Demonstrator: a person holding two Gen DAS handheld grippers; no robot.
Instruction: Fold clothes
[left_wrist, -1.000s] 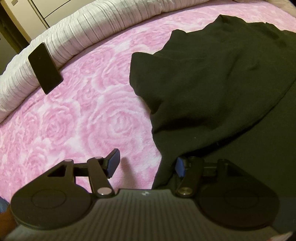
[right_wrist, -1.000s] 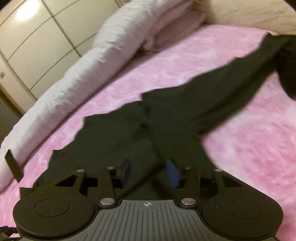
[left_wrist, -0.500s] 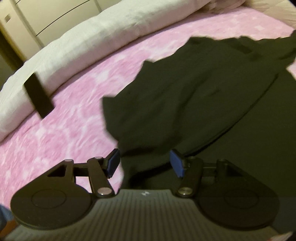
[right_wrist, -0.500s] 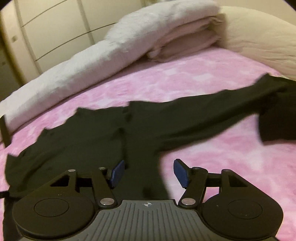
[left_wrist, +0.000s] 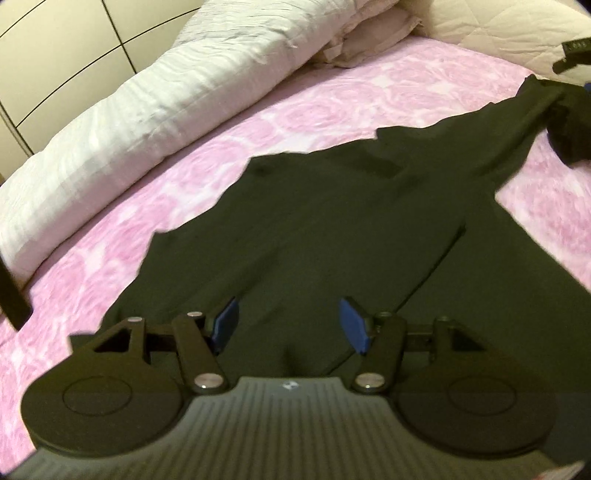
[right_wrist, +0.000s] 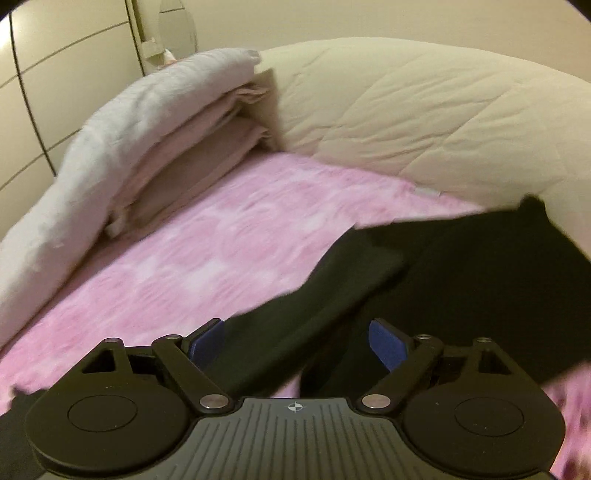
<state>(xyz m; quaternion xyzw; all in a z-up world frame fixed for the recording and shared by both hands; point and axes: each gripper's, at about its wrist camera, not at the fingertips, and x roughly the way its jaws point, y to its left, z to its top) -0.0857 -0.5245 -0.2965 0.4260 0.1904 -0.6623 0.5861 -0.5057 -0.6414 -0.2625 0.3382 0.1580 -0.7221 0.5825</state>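
A black long-sleeved garment (left_wrist: 332, 236) lies spread on the pink rose-patterned blanket (left_wrist: 207, 166). One sleeve (left_wrist: 517, 122) stretches toward the far right. My left gripper (left_wrist: 290, 326) hovers over the garment's near part, open, with its blue pads (left_wrist: 225, 325) apart and no cloth pinched. In the right wrist view the sleeve (right_wrist: 332, 295) and a wider black fold (right_wrist: 498, 280) lie on the blanket. My right gripper (right_wrist: 297, 341) is above the sleeve, its jaws opening. Cloth shows below the gap, and the pads (right_wrist: 388, 343) do not press on it.
A white ribbed duvet (left_wrist: 147, 110) runs along the blanket's far side, with folded beige bedding (right_wrist: 207, 147) and a cream quilted cover (right_wrist: 424, 122) beyond. A dark flat slab (left_wrist: 11, 295) leans at the left edge. Cupboard doors (left_wrist: 55, 44) stand behind.
My left gripper moved from the garment's left edge to over its middle. My right gripper swung right along the sleeve and its jaws widened, with no cloth left pinched between them.
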